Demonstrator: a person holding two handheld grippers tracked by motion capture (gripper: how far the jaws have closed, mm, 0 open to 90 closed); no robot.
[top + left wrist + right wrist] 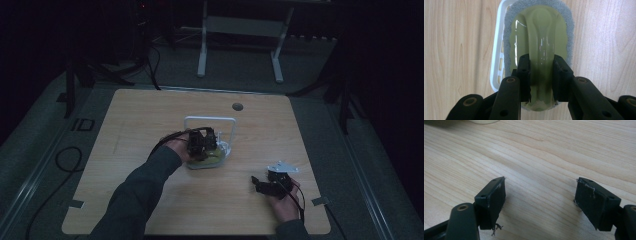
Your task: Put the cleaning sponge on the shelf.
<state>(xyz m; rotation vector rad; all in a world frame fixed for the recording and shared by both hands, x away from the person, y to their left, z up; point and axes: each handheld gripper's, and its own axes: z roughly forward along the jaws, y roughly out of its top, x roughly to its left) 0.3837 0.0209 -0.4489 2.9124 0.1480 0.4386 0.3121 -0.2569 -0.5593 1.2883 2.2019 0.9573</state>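
A green plastic scrubber (539, 30) with a grey pad (570, 27) under it lies on a white slotted tray (496, 52). My left gripper (541, 60) is shut on the scrubber's raised handle, one black jaw on each side of the ridge. In the high view the left gripper (202, 141) sits over the scrubber (214, 158) near the table's middle, in front of a white wire frame (210, 119). My right gripper (258, 185) rests low at the front right, open, with only bare wood between its fingers (494, 195).
The wooden table (145, 115) has a round cable hole (237, 106) at the back. A white stand (240, 27) is on the floor beyond it. Cables (67, 160) lie on the floor at the left. A pale rim (484, 121) shows ahead of the right gripper.
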